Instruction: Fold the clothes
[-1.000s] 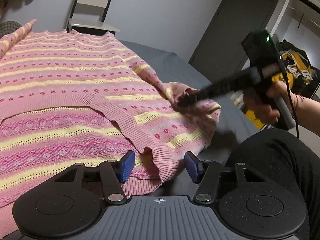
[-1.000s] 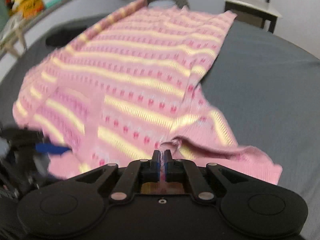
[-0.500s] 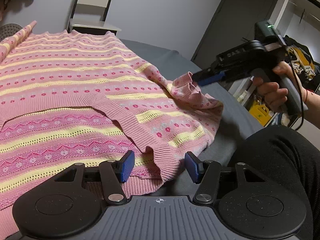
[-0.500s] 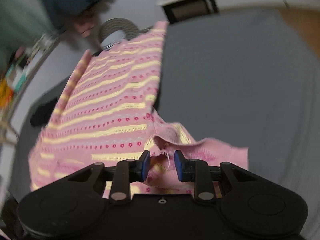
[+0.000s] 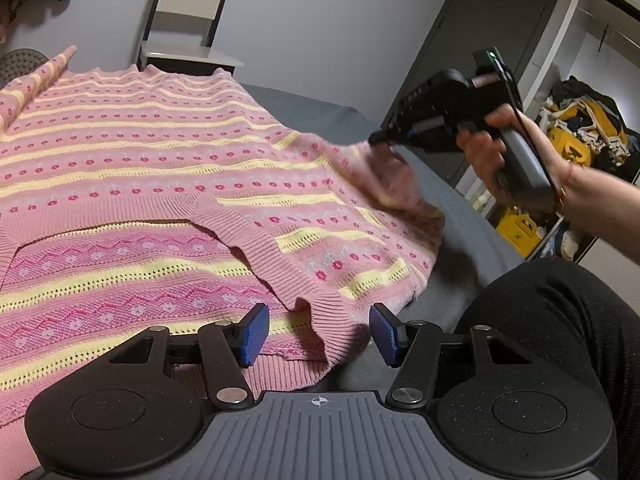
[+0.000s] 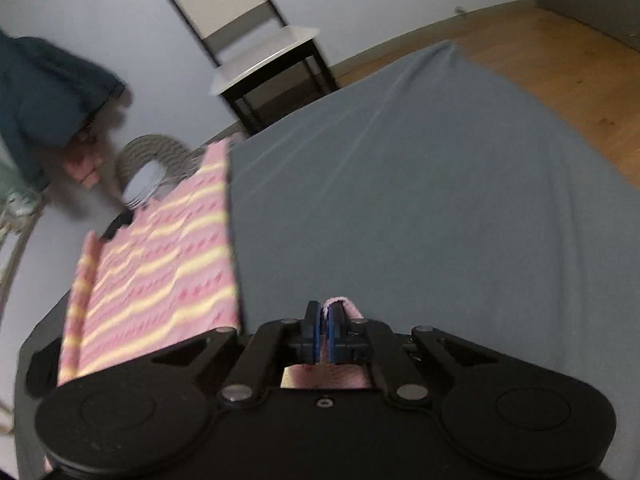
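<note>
A pink knitted sweater point(image 5: 160, 168) with yellow stripes lies spread on a grey bed point(image 5: 320, 108). In the left wrist view my left gripper point(image 5: 318, 334) stands open, with the sweater's ribbed hem corner between its blue pads. My right gripper point(image 5: 380, 138), held by a hand, pinches a fold of the sweater at its right edge and lifts it. In the right wrist view the right gripper point(image 6: 325, 334) is shut on a pink bit of the sweater point(image 6: 160, 272), whose striped part lies to the left on the grey bed point(image 6: 420, 200).
A chair point(image 5: 188, 20) stands against the wall behind the bed. A dark door point(image 5: 480, 52) and a pile of yellow and dark things point(image 5: 580, 128) are at the right. A person's black-clad leg point(image 5: 560, 340) is at the lower right. Wooden floor point(image 6: 560, 60) lies beyond the bed.
The right gripper let go of the sweater's edge, opened, then shut on it again and now lifts it. The left gripper has stayed open at the hem.
</note>
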Demonstrator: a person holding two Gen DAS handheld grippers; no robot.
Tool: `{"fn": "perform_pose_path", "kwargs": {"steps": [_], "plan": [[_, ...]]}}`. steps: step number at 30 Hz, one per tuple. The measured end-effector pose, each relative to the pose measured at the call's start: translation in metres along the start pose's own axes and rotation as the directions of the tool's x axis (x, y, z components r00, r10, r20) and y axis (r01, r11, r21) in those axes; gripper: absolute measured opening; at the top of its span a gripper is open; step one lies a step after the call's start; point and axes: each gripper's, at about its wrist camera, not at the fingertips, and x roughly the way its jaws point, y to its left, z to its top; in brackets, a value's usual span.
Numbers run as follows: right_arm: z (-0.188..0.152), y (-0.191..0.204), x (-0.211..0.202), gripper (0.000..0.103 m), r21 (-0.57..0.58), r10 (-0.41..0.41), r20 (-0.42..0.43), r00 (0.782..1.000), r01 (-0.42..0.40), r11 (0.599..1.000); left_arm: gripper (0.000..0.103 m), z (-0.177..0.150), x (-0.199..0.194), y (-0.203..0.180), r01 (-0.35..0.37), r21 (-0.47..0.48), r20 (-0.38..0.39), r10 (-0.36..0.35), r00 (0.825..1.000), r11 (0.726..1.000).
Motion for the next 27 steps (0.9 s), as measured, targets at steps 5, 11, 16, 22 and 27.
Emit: {"fn": "perform_pose_path", "kwargs": {"steps": [5, 11, 16, 22, 27], "plan": [[0.016, 0.008, 0.034, 0.004, -0.052, -0.115, -0.017, 0.993, 0.114, 0.992, 0.056, 0.000, 0.002, -0.003, -0.009, 0.008, -0.008, 0.009, 1.000, 1.000], [0.017, -0.005, 0.055, 0.009, -0.022, -0.152, -0.077, 0.985, 0.151, 0.988, 0.056, 0.000, -0.004, -0.005, -0.003, 0.021, -0.008, 0.003, 1.000, 1.000], [0.018, -0.032, 0.013, 0.042, -0.033, -0.074, -0.015, 0.997, 0.073, 0.997, 0.056, 0.002, -0.013, -0.001, 0.003, 0.008, 0.015, -0.004, 1.000, 1.000], [-0.016, -0.074, -0.024, 0.042, -0.090, -0.023, -0.116, 0.993, 0.012, 0.996, 0.056, 0.000, -0.016, 0.004, -0.004, -0.018, 0.022, 0.004, 1.000, 1.000], [-0.044, -0.099, -0.028, 0.038, 0.019, 0.041, -0.133, 0.990, -0.039, 0.999, 0.056, -0.002, -0.017, 0.002, -0.011, -0.015, 0.015, 0.011, 1.000, 1.000]]}}
